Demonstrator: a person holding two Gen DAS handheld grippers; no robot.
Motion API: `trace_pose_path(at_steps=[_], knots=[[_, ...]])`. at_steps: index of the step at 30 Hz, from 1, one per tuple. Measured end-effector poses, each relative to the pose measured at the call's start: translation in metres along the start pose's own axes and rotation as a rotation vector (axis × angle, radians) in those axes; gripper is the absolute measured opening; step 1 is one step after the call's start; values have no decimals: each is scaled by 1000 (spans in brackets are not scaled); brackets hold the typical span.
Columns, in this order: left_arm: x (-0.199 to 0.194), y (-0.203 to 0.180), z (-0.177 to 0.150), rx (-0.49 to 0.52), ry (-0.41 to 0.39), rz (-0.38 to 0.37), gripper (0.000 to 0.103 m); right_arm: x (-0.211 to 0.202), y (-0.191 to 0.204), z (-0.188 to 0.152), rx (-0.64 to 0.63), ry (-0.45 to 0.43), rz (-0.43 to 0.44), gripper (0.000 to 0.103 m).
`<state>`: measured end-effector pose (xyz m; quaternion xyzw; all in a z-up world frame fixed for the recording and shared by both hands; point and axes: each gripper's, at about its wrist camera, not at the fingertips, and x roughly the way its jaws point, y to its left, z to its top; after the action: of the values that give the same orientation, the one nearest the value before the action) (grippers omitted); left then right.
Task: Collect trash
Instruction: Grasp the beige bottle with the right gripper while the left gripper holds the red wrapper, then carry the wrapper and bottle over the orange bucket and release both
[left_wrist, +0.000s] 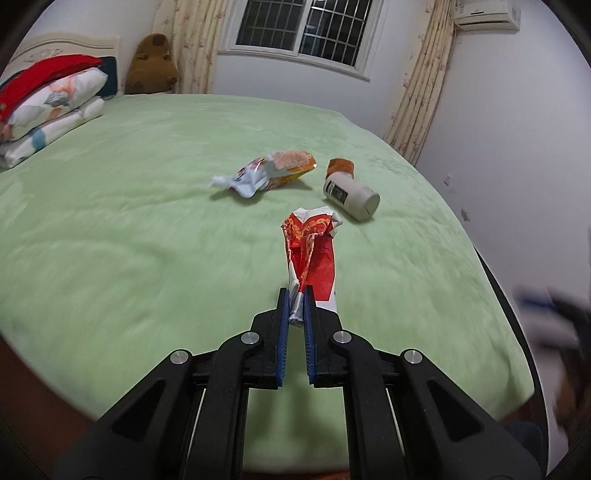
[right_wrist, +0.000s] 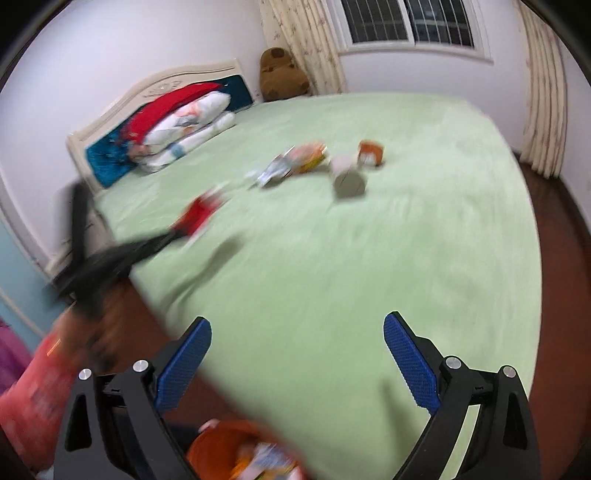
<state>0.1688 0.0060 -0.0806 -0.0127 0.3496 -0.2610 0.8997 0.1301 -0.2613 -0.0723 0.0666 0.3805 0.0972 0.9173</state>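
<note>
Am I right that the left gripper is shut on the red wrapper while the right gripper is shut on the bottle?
Not quite. The left gripper is shut on the red wrapper, but the right gripper is open and holds nothing, as the right wrist view shows. The bottle lies on the bed, untouched.

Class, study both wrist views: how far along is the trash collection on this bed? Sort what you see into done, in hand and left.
Done: an orange bin by the bed already holds some wrappers, though blurred. In hand: the left gripper has its jaws shut on a red wrapper, lifted over the green bed. Left: a crumpled snack bag and a beige bottle lying on its side. The right gripper is open and empty.
</note>
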Motion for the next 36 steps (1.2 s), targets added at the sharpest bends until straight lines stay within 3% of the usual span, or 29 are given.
trace_pose_path(at_steps=[6,12,14,16,17,22,28,36], knots=[[-36,5,-31,-38,9,22,7,104,-10,91,-63,63,-156,93],[-58,14,-43,-83,-6,34,7,191,-20,143,-42,152,-327,93],[-60,15,-45,-87,-3,40,7,209,-22,149,-41,184,-366,81],[-61,18,-48,-93,-1,36,7,219,-24,151,-38,219,-371,53],[-61,18,-49,-99,3,32,7,221,-26,150,-27,237,-364,53],[-62,16,-51,-99,2,35,7,191,-27,141,-3,177,-333,51],[-74,4,-54,-94,-15,10,7,119,-19,122,27,105,-214,50],[-99,-21,-68,-76,-14,-13,7,16,15,64,-41,54,-88,50]])
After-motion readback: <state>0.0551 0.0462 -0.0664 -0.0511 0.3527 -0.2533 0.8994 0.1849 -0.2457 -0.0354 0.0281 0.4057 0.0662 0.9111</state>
